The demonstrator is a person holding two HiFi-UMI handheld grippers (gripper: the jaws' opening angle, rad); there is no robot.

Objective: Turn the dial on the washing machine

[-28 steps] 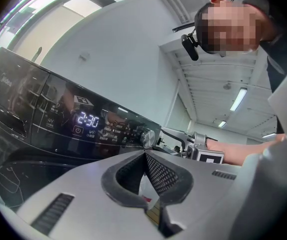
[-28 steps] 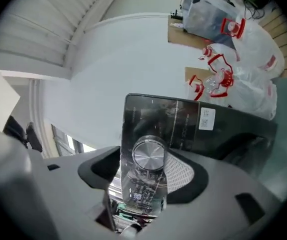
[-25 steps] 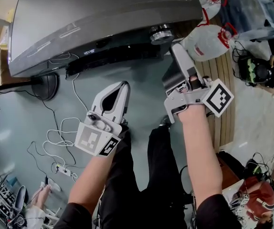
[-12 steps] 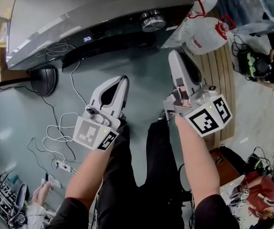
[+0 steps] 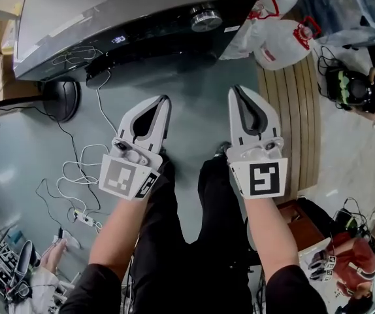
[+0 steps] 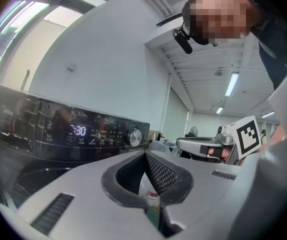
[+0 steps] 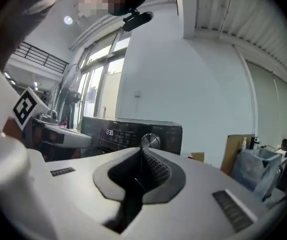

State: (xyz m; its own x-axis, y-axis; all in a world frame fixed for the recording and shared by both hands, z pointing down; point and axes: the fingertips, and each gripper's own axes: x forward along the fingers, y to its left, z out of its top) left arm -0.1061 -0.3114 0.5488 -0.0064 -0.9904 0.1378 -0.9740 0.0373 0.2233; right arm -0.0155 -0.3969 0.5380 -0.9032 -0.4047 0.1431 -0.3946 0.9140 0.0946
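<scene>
While the left gripper and right gripper hang mid-frame, jaws together on nothing, the right's just closed, the dial at upper centre stands free of both, so the turning seems either finished or unstarted.

I am holding the left white plastic tongs and the right white plastic tongs side by side ahead of me, apart from each other, both pointing forward. The left jaws are pressing together on nothing. The right jaws have just been closing and are meeting tip to tip, nothing between them. The right marker cube is facing up at me squarely; the left marker cube is sitting tilted. My bare left forearm and right forearm are reaching forward.
</scene>
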